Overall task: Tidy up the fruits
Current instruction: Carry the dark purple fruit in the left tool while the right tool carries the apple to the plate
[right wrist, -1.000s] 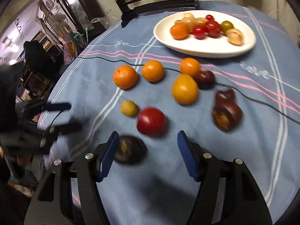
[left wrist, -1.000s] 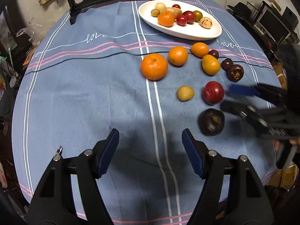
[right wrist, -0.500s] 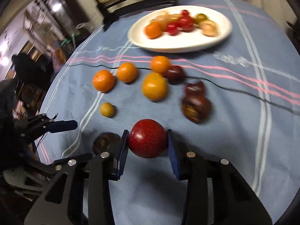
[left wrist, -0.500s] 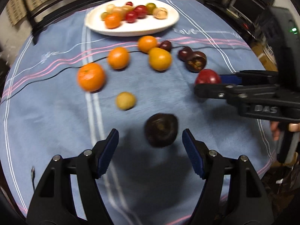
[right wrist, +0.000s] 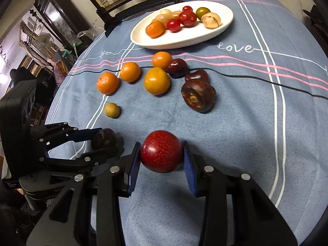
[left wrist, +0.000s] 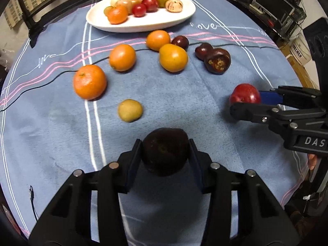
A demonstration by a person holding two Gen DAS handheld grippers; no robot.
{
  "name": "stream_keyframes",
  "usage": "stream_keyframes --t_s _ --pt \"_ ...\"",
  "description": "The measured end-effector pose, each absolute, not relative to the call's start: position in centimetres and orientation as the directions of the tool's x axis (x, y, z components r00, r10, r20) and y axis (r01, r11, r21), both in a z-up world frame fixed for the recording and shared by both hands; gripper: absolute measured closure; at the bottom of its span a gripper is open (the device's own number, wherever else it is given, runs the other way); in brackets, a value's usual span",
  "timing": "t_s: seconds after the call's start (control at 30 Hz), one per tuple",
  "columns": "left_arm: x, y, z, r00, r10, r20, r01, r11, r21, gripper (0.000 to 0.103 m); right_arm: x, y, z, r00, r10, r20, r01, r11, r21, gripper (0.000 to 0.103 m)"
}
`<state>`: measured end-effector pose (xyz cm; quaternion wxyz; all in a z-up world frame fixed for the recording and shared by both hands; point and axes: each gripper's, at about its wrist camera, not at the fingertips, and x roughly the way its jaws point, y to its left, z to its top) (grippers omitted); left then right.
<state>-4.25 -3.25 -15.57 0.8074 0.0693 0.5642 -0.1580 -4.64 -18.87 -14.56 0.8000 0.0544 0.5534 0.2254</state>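
- Left claw (left wrist: 165,153): blue pads pressed on either side of a dark, near-black round fruit (left wrist: 165,151), held low over the blue tablecloth (left wrist: 51,135). From the right wrist view the same claw (right wrist: 103,140) shows at the left edge with that dark fruit (right wrist: 103,139) between its fingers.
- Right claw (right wrist: 162,157): closed onto a red speckled fruit (right wrist: 161,151), pads touching both flanks. From the left wrist view this claw (left wrist: 245,99) comes in from the right with the red fruit (left wrist: 245,93) at its tips.
- Cannot tell whether either fruit is touching the cloth or just clear of it.
- Loose on the cloth, beyond both claws: small yellow-green fruit (left wrist: 130,110), nearest the left claw.
- Further back, a ragged row: mandarin (left wrist: 89,85) with a stem dimple, orange fruit (left wrist: 122,57), another orange fruit (left wrist: 158,40), and a larger yellow-orange fruit (left wrist: 173,57) just in front of it.
- Dark purple fruit (left wrist: 180,42) touching the back orange one; two more dark ones to the right, the nearer (left wrist: 217,60) showing a split, seedy face, the other (left wrist: 203,50) just behind, touching it.
- Thin black cable (left wrist: 41,85) runs across the cloth through this row.
- White oval plate (left wrist: 143,25) at the far side, holding a small orange, red tomatoes, a green one and pale round fruits.
- Dark chair (right wrist: 123,16) stands behind the plate.
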Motion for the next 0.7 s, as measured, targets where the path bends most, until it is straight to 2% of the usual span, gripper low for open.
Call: stream_keyframes --t_s 0.3,0.7 --pt "-4.0 -3.2 -12.6 0.374 -0.146 -0.916 0.334 0.942 -0.014 0.058 -5.1 -18.1 -13.6 0.29 0.434 -0.853 -0.314 0.885 0.344 0.063" --pt "0.8 -4.2 -5.5 0.52 -0.139 -0.843 0.304 0.952 0.03 0.058 -2.6 -18.4 -5.7 0.453 0.437 -0.777 -0.369 0.885 0.283 0.063"
